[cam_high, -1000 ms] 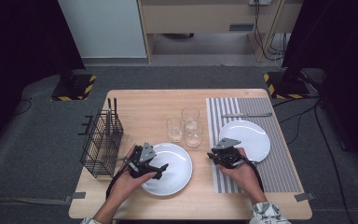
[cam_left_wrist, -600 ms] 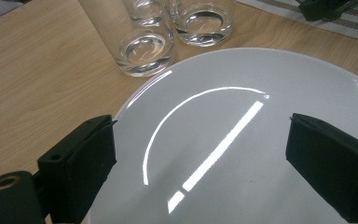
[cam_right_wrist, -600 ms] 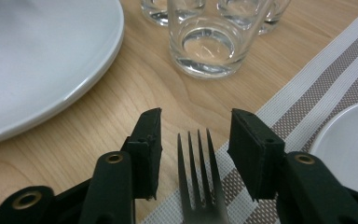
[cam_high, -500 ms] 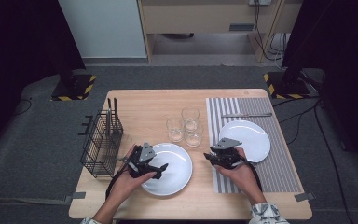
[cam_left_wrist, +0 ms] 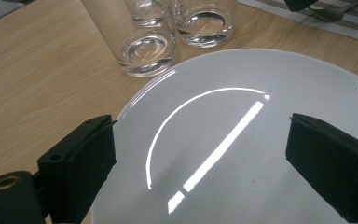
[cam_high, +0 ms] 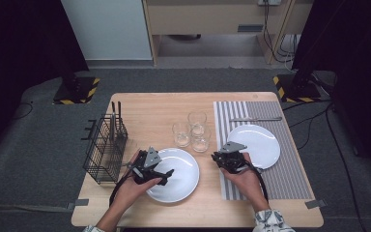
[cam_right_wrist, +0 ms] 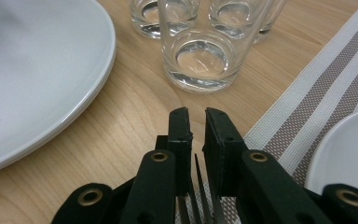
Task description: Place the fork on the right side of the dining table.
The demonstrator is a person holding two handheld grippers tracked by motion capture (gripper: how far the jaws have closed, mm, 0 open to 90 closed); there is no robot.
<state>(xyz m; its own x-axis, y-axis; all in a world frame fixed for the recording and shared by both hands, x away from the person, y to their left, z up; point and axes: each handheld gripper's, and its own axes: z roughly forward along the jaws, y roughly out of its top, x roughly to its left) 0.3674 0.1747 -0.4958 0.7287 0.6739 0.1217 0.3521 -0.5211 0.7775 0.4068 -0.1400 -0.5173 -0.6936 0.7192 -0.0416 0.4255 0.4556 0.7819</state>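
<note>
My left gripper is open, its jaws spread wide just above a white plate near the table's front. My right gripper is shut on a fork, whose tines show between and below the jaws. It hovers at the left edge of the striped placemat, beside a second white plate. Three empty glasses stand between the two plates, just ahead of both grippers.
A black wire basket holding upright utensils stands at the table's left edge. A knife lies across the far end of the placemat. The person's hands come in from the front edge.
The right gripper has edged slightly to the left with the fork. The left gripper stays open over the plate.
</note>
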